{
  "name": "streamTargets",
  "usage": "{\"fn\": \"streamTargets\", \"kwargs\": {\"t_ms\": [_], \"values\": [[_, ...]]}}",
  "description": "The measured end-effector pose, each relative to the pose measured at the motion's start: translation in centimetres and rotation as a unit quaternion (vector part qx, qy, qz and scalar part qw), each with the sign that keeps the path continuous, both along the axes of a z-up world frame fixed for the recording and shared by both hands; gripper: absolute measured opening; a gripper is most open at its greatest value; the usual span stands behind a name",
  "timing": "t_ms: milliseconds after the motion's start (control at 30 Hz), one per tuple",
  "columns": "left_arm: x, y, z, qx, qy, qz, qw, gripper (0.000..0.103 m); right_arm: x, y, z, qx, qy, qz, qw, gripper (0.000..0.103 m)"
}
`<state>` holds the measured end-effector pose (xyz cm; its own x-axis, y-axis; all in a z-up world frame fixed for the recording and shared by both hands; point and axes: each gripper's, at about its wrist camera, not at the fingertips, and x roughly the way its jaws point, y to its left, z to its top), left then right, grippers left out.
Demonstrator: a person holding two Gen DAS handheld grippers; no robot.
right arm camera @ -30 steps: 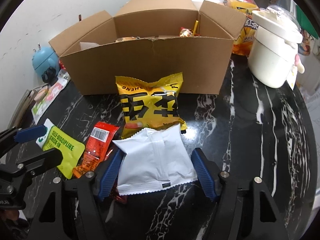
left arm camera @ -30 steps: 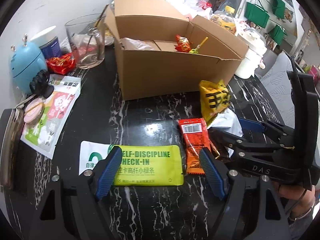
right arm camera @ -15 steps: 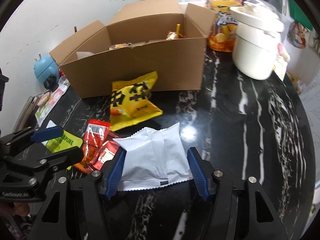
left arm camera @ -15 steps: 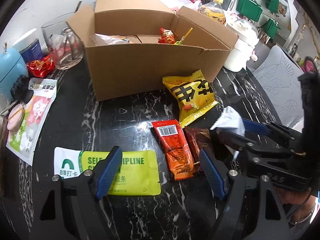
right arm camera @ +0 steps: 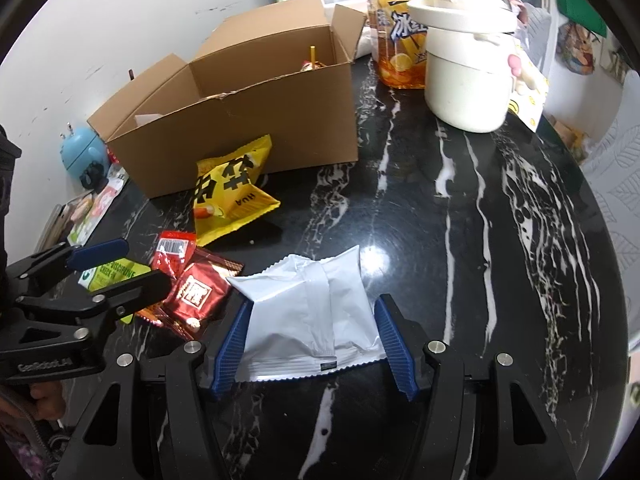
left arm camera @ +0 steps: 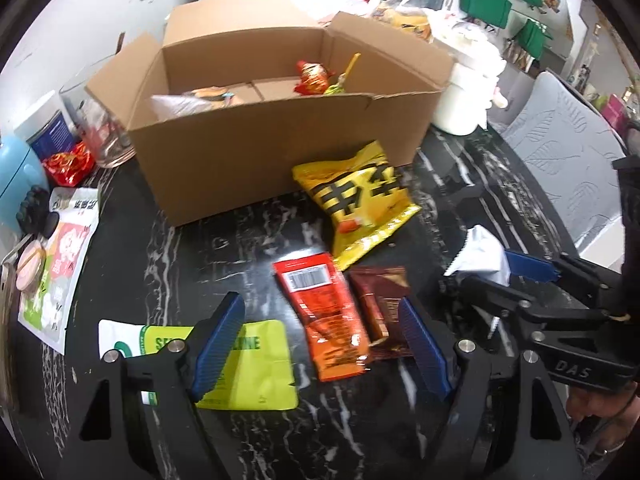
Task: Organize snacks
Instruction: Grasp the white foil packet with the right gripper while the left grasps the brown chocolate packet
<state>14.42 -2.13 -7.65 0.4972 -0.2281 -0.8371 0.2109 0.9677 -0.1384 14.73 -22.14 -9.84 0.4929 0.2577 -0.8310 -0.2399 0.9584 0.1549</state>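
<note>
Left edge of the counter (right arm camera: pixel 420 216): a blue gadget (left arm camera: pixel 16 168), a jar, a glass (left arm camera: pixel 100 132) and a flat pictured pouch (left arm camera: pixel 60 256) are sitting outside the work area. Centre back: the open box (left arm camera: pixel 256 148) is already holding a red wrapped candy (left arm camera: pixel 314 78), a lollipop and a pale packet at its left end, so part of the sorting appears done. In front of the box, five snacks are still lying loose on the counter, left to right: the green packet (left arm camera: pixel 256 368), the orange packet (left arm camera: pixel 328 316), the brown packet (left arm camera: pixel 380 300), the yellow bag (left arm camera: pixel 360 196) leaning near the box wall, and the white packet (right arm camera: pixel 312 308).

The left gripper (left arm camera: pixel 320 348) is hanging wide and empty over the green, orange and brown packets, gripping none. The right gripper (right arm camera: pixel 316 344) is pinching the white packet between its blue pads, its sides buckling slightly under the squeeze; whether it is lifted clear of the counter cannot be told.

Judged progress: under half. The white packet is the step in hand; four loose snacks are awaiting transfer. At right, the cream pot (right arm camera: pixel 468 64) and drink bottle (right arm camera: pixel 396 40) are standing apart.
</note>
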Motion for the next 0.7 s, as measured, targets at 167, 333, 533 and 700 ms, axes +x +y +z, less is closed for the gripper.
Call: {"fn": "streamTargets", "kwargs": {"t_ms": [167,333,533,700], "values": [[-0.2,-1.5,0.2,-0.012,-0.004,-0.027,0.9996,0.077,-0.4,-0.9,0.4,-0.003,-0.004,-0.003,1.000,0.062],[-0.1,-3.9,-0.6,0.001,0.008,-0.052,0.9986,0.066,-0.6,-1.7,0.6,-0.001,-0.006,-0.012,1.000,0.062],[-0.3,-4.9,-1.6,0.013,0.026,-0.061,0.9978,0.049,-1.0,-2.8,0.5,0.004,-0.002,-0.025,1.000,0.062],[-0.6,-5.6,-1.9,0.062,0.004,-0.060,0.9963,0.035,-1.0,-3.4,0.2,0.006,0.003,-0.031,0.999,0.062]]}}
